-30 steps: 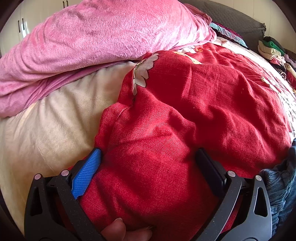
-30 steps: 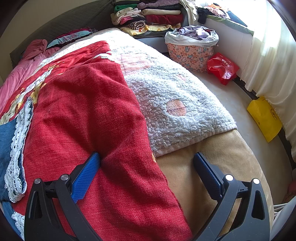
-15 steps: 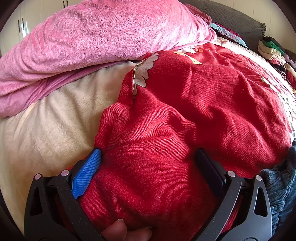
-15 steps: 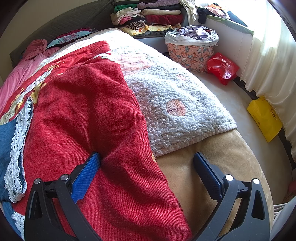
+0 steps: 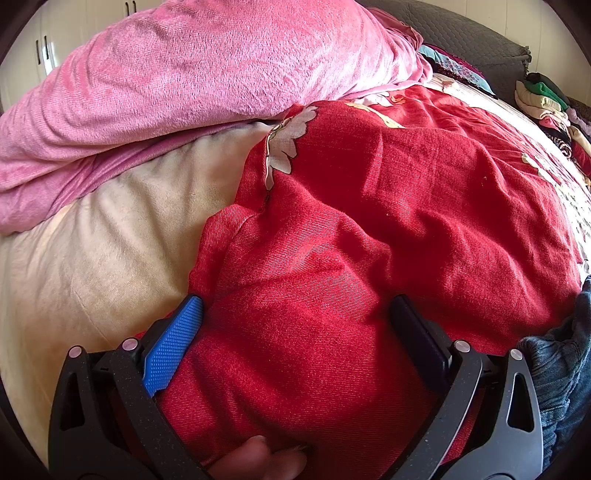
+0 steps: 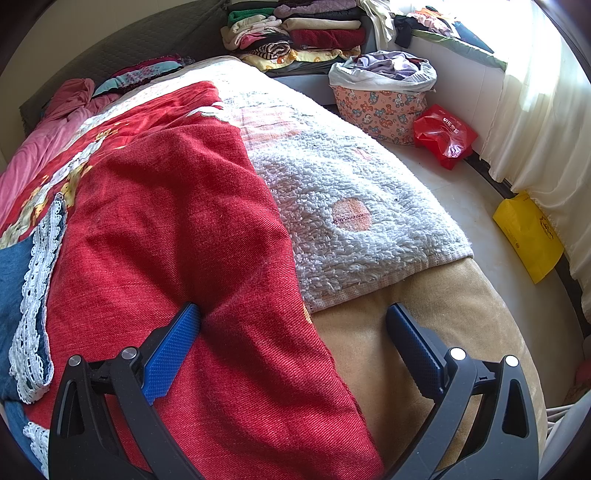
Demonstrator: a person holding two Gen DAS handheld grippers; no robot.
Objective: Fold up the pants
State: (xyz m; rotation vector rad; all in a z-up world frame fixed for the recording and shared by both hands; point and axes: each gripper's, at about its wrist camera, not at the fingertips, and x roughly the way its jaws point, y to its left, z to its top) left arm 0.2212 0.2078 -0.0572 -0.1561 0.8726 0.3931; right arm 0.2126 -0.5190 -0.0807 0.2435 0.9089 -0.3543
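The red pants [image 5: 369,221] lie spread over the bed; they also show in the right wrist view [image 6: 166,229]. My left gripper [image 5: 295,314] is open, its jaws wide on either side of a bunched fold of the red cloth, with a fingertip [image 5: 258,458] under the cloth at the bottom. My right gripper [image 6: 293,321] is open over the right edge of the red pants, its left finger on the cloth and its right finger over the tan sheet [image 6: 424,295].
A pink blanket [image 5: 184,74] is heaped at the back left. Blue denim with lace trim [image 6: 26,266] lies to the left. A white shaggy towel [image 6: 351,221], a laundry basket [image 6: 380,96], folded clothes [image 6: 295,33], a red bag [image 6: 443,133] and a yellow bag [image 6: 528,236] are to the right.
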